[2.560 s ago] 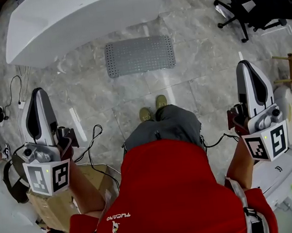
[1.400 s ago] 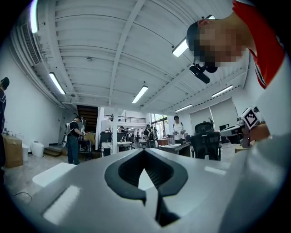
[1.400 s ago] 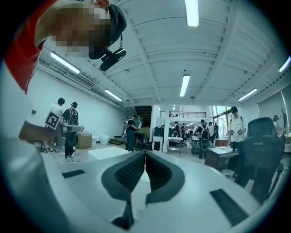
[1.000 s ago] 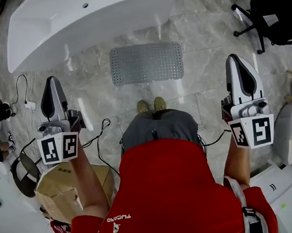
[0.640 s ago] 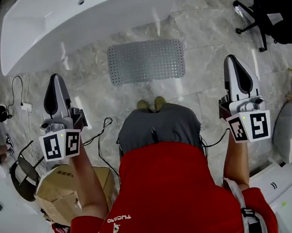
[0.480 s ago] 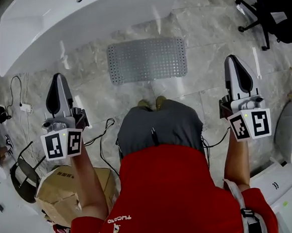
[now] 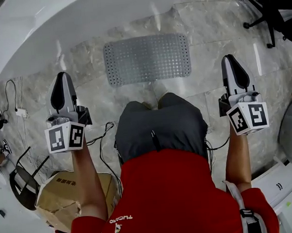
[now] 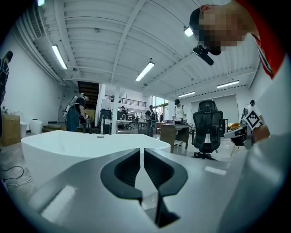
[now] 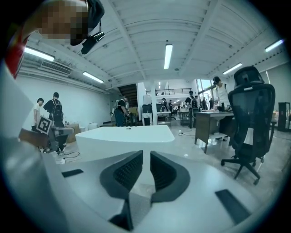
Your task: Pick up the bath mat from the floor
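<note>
Grey, dimpled rubber: the bath mat (image 7: pixel 147 58) is lying flat on the stone-tiled floor (image 7: pixel 214 27), just in front of the white bathtub (image 7: pixel 53 25) and just ahead of the person's bent knees (image 7: pixel 159 122). Nothing is touching it.

The left gripper (image 7: pixel 62 76) is hanging off the mat's left end and the right gripper (image 7: pixel 230 59) off its right end, both apart from it. Each gripper view is looking across the room at the tub, not down at the mat. The left gripper's jaws are sitting together with only a hairline between them. The right gripper's are all but closed, showing a thin slit. Neither is holding anything.

I judge this to be the approach, with the pick not yet begun. The next move is calling for both pairs of jaws to open and the tips to tilt down to the floor. A thin mat lying flat will probably need one jaw worked under an edge or corner.
</note>
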`<state>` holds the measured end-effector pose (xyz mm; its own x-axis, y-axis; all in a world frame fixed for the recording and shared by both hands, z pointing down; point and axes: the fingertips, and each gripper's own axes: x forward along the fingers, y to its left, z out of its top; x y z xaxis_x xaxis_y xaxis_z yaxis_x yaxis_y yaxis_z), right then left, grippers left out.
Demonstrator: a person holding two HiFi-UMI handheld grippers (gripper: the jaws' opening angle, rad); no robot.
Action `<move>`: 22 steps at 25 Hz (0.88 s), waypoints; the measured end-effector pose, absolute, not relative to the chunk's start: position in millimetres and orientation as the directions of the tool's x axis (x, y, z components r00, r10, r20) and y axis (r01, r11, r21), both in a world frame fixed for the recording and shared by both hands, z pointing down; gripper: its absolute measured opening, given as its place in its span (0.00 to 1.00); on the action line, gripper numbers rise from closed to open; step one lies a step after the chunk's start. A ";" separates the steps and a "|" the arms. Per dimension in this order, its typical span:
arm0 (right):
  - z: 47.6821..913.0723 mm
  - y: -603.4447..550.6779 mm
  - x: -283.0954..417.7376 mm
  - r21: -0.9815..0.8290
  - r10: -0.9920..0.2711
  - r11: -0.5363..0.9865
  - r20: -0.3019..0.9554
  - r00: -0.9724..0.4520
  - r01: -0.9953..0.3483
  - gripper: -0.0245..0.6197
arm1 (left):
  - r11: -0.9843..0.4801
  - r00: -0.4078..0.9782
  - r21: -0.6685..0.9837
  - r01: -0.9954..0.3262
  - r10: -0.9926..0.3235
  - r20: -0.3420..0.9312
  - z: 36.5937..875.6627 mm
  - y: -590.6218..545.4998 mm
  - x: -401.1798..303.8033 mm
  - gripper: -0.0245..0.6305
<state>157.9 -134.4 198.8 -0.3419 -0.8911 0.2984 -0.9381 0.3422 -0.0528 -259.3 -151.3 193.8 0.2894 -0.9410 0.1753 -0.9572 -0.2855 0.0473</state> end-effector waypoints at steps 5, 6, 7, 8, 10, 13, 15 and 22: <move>252.2 -147.3 159.3 -0.057 -0.881 0.334 0.337 -0.333 -0.941 0.18 | -0.277 0.283 0.059 -0.959 -0.938 0.201 246.1 -164.6 -265.6 0.05; 263.4 -149.9 159.8 -0.057 -0.878 0.333 0.345 -0.331 -0.941 0.19 | -0.277 0.284 0.063 -0.959 -0.936 0.208 258.2 -167.0 -266.3 0.05; 274.9 -152.4 160.6 -0.057 -0.875 0.332 0.354 -0.330 -0.941 0.19 | -0.278 0.286 0.068 -0.958 -0.933 0.216 271.1 -169.3 -266.8 0.05; 286.5 -154.8 161.7 -0.057 -0.872 0.332 0.362 -0.330 -0.941 0.20 | -0.277 0.287 0.075 -0.958 -0.931 0.225 284.5 -171.5 -267.0 0.05; 309.7 -160.0 163.8 -0.054 -0.866 0.333 0.378 -0.328 -0.941 0.21 | -0.279 0.292 0.086 -0.956 -0.925 0.242 312.0 -175.6 -266.6 0.05; 343.7 -168.0 166.7 -0.046 -0.859 0.336 0.395 -0.326 -0.941 0.22 | -0.280 0.294 0.091 -0.956 -0.916 0.273 352.4 -181.4 -265.7 0.06; 365.3 -173.6 168.0 -0.042 -0.856 0.337 0.403 -0.324 -0.941 0.22 | -0.275 0.290 0.092 -0.957 -0.911 0.292 377.6 -185.5 -266.8 0.07; 443.9 -188.5 171.9 -0.030 -0.839 0.339 0.443 -0.316 -0.940 0.24 | -0.263 0.286 0.113 -0.958 -0.899 0.331 455.9 -199.6 -272.4 0.11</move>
